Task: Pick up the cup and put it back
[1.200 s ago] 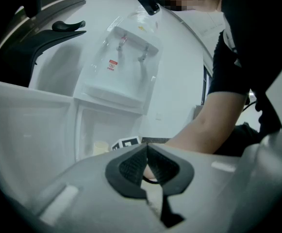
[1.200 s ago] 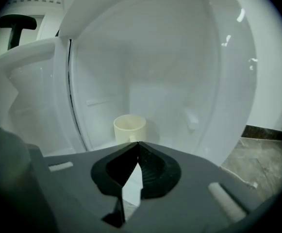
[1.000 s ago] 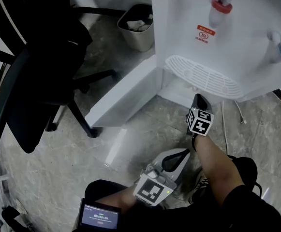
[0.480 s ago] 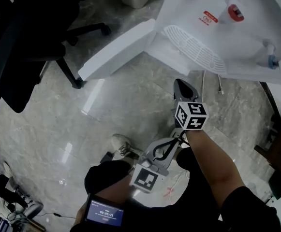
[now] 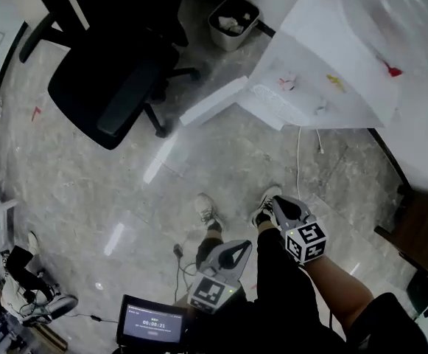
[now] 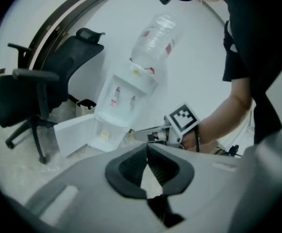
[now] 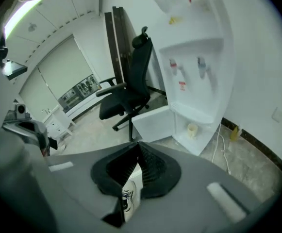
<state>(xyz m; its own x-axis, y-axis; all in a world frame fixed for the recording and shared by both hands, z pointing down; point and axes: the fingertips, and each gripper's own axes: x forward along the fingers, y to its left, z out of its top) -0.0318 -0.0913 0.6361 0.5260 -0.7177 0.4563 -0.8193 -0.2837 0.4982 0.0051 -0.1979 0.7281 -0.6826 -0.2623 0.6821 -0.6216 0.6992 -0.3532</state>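
Both tongs closed and empty: left tongs (image 6: 147, 148) tips together, right tongs (image 7: 138, 145) the same. Cup (image 7: 192, 129) stands upright in the open bottom compartment of the water dispenser (image 7: 199, 81), well apart from both tongs. Compartment door (image 7: 150, 123) stands open toward the office chair (image 7: 126, 98). Bare floor (image 5: 88, 190) between chair and person's shoes (image 5: 208, 211). Cable (image 5: 299, 161) on floor beside dispenser.
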